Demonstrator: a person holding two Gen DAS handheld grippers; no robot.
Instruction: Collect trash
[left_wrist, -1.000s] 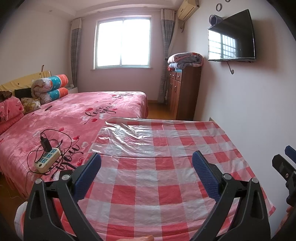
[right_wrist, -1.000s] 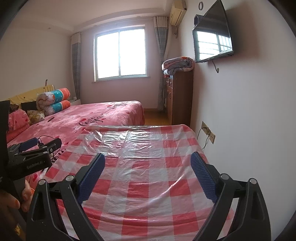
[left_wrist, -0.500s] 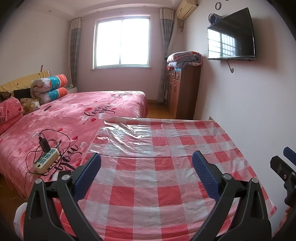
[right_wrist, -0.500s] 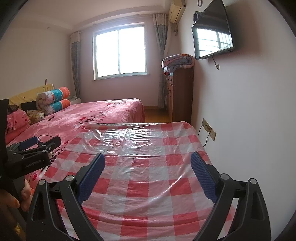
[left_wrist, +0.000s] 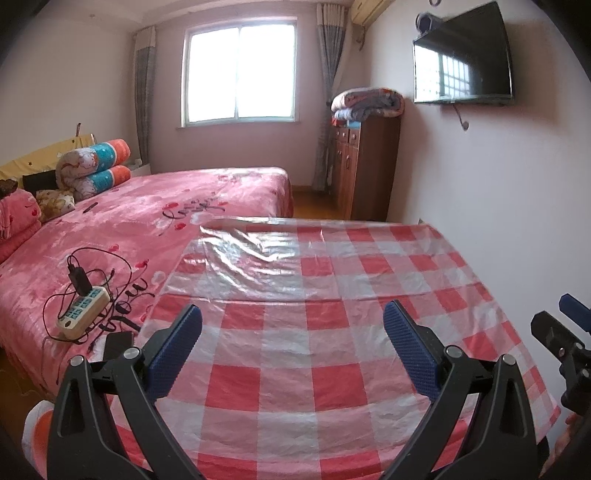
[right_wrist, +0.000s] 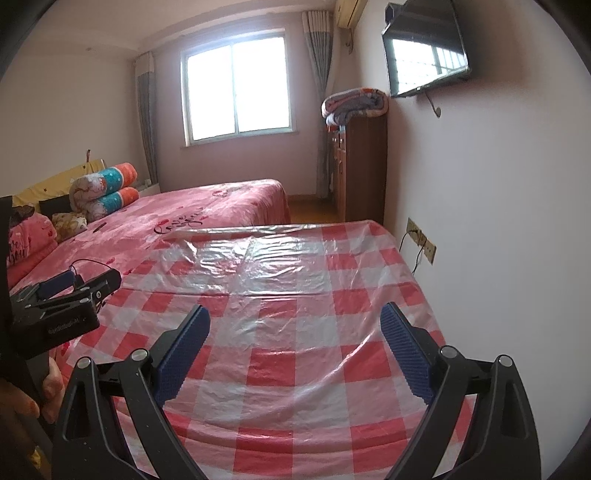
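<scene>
No trash shows in either view. My left gripper (left_wrist: 293, 343) is open and empty, held above the near part of a table covered with a red-and-white checked plastic cloth (left_wrist: 314, 295). My right gripper (right_wrist: 295, 343) is open and empty above the same cloth (right_wrist: 288, 280), to the right of the left one. The left gripper also shows at the left edge of the right wrist view (right_wrist: 66, 291). The right gripper shows at the right edge of the left wrist view (left_wrist: 561, 332).
A pink bed (left_wrist: 147, 221) lies left of the table, with a white power strip and black cables (left_wrist: 83, 308) near its edge. A wooden cabinet (left_wrist: 364, 170) with a folded blanket stands by the right wall. A TV (left_wrist: 463, 55) hangs above. Wall sockets (right_wrist: 421, 240) sit by the table.
Both views have shifted very slightly; the grippers stay open and empty over the table.
</scene>
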